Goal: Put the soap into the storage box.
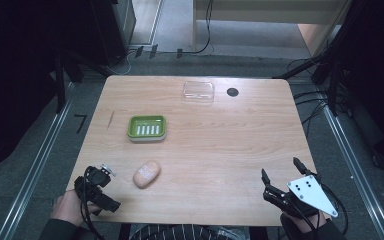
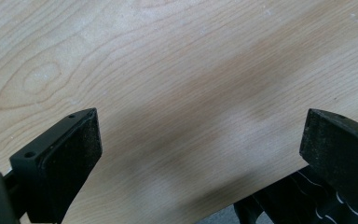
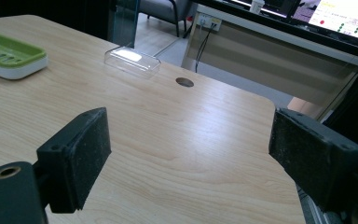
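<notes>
Pinkish-tan soap bar (image 1: 146, 174) lies on the wooden surface (image 1: 220, 150), toward its near left part, just beside the left gripper (image 1: 101, 187) and apart from it. That gripper's fingers (image 2: 70, 154) are spread wide with nothing between them. A green soap dish (image 1: 147, 127) sits farther back, a clear lid (image 1: 198, 92) beyond. The right gripper (image 1: 280, 176) hovers at the near right corner, fingers (image 3: 81, 149) spread, empty.

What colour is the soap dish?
Green with a white base: the soap dish, clearest in the high view.
</notes>
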`<move>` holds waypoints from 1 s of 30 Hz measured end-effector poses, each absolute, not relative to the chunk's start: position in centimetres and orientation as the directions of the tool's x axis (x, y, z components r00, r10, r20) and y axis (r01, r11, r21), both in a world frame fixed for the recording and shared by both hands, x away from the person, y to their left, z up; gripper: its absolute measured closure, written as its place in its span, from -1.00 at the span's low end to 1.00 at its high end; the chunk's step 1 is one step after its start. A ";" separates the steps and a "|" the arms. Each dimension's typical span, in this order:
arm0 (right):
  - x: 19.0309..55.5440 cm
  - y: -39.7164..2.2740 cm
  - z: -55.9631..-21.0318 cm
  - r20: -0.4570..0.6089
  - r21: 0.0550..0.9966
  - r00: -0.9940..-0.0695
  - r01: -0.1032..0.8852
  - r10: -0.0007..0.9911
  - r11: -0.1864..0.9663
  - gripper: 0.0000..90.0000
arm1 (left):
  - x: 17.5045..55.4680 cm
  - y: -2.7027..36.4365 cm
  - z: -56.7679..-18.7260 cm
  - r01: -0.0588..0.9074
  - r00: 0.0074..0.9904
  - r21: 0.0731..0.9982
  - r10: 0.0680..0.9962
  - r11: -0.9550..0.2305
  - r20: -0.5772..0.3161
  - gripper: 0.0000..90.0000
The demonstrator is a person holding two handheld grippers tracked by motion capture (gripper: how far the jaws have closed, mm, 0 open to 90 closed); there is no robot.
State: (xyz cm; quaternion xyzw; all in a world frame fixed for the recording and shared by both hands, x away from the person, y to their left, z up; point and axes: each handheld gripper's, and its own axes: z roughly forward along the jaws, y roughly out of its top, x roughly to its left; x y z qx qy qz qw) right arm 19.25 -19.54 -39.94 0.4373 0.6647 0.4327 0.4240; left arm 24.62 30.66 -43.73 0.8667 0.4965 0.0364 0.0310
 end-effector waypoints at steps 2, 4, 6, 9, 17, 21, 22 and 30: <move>19.3 -19.5 -39.9 -0.185 0.946 -0.259 0.215 0.948 0.243 -0.70 | 24.6 30.7 -43.7 0.857 0.506 0.094 0.862 -0.507 0.036 -1.00; 19.3 -19.5 -39.9 -0.188 0.945 -0.261 0.214 0.947 0.246 -0.70 | 24.7 30.7 -43.7 0.857 0.505 0.098 0.862 -0.506 0.035 -1.00; 19.3 -19.5 -40.0 -0.196 0.943 -0.262 0.214 0.945 0.254 -0.70 | 24.7 30.7 -43.5 0.858 0.501 0.109 0.864 -0.503 0.042 -1.00; 19.4 -19.6 -40.0 -0.193 0.943 -0.260 0.216 0.946 0.252 -0.70 | 24.7 30.6 -43.4 0.857 0.501 0.120 0.865 -0.502 0.040 -1.00; 19.2 -19.8 -40.0 -0.179 0.948 -0.239 0.217 0.954 0.232 -0.70 | 25.1 30.5 -43.1 0.855 0.497 0.157 0.868 -0.494 0.021 -1.00; 19.3 -19.9 -39.9 -0.175 0.948 -0.229 0.222 0.957 0.227 -0.70 | 25.2 30.1 -42.8 0.849 0.501 0.188 0.865 -0.494 0.016 -1.00; 19.2 -19.7 -39.9 -0.187 0.947 -0.236 0.216 0.954 0.239 -0.70 | 25.3 30.0 -42.8 0.846 0.505 0.189 0.863 -0.498 0.013 -1.00; 19.3 -19.5 -39.9 -0.198 0.942 -0.243 0.222 0.950 0.253 -0.70 | 25.9 29.2 -42.5 0.836 0.520 0.201 0.854 -0.510 0.006 -1.00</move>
